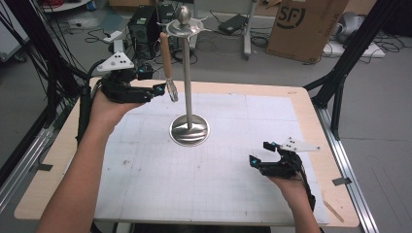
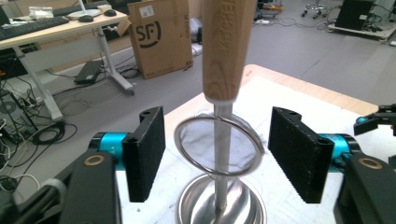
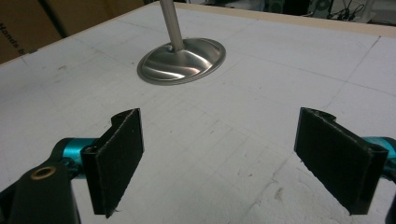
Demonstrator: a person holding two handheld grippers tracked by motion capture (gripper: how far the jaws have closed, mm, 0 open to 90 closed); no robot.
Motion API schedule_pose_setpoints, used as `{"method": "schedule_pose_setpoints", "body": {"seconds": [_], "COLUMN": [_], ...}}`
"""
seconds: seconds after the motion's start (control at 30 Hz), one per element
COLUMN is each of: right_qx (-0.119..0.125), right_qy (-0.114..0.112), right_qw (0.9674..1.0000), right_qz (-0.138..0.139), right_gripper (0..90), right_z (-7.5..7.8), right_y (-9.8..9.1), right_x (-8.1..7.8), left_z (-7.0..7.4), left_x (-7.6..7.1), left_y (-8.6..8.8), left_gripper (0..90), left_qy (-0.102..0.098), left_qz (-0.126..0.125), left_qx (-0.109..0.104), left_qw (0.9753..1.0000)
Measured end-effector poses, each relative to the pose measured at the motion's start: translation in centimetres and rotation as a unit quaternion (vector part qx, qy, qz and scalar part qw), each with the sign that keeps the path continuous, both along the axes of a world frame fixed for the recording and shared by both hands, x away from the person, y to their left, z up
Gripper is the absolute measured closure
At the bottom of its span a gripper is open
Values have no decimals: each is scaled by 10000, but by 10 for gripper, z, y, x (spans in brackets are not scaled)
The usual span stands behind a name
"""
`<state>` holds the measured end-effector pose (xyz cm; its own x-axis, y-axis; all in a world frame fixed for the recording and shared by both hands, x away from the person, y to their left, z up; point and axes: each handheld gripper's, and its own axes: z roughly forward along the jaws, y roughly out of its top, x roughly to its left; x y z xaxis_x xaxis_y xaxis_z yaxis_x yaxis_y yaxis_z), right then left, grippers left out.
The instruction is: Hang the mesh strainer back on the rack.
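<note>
This is a lab or workshop, no home in sight: a bare grey concrete floor (image 1: 218,58) strewn with loose black cables (image 1: 43,73), a big brown cardboard shipping box (image 1: 303,26) parked on it, black metal rig legs (image 1: 350,53) flanking the wooden-edged table under a white gridded mat (image 1: 233,160). Off to the side, a light wooden desk carrying black keyboards (image 2: 32,28).

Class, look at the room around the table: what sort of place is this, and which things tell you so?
Probably a lab or workshop, not a kitchen: cables trail over the bare floor, a cardboard box stands behind the table, and a desk with a keyboard stands nearby.
</note>
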<state>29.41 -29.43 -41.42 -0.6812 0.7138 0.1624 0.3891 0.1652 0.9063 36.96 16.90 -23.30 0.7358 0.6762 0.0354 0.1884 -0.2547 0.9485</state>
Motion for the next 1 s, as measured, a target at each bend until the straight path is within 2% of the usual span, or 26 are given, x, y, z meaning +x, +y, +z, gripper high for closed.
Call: {"method": "schedule_pose_setpoints", "body": {"seconds": [0.17, 0.4, 0.7, 0.83, 0.9, 1.0], "right_qx": [9, 10, 7, 11, 17, 12], "right_qy": [8, 10, 10, 13, 14, 20], "right_qw": [10000, 10000, 10000, 10000, 10000, 10000], "right_qz": [-1, 1, -3, -5, -4, 0], "right_gripper": [147, 147, 147, 147, 147, 147], "right_z": [0, 0, 0, 0, 0, 0], "right_y": [1, 0, 1, 1, 1, 1], "right_x": [0, 0, 0, -1, -1, -1], "left_z": [-5, -10, -16, -20, -22, -24], "left_x": [-3, -8, -16, -20, -22, -26], "left_y": [3, 7, 9, 9, 10, 10], "left_gripper": [309, 247, 207, 201, 200, 187], "left_qy": [-48, -72, -55, -62, -84, -88], "left_qz": [-118, -244, -487, -437, -501, -564], "left_qx": [10, -98, -137, -124, -168, -121], "left_qw": [9999, 9996, 9987, 9989, 9986, 9983]}}
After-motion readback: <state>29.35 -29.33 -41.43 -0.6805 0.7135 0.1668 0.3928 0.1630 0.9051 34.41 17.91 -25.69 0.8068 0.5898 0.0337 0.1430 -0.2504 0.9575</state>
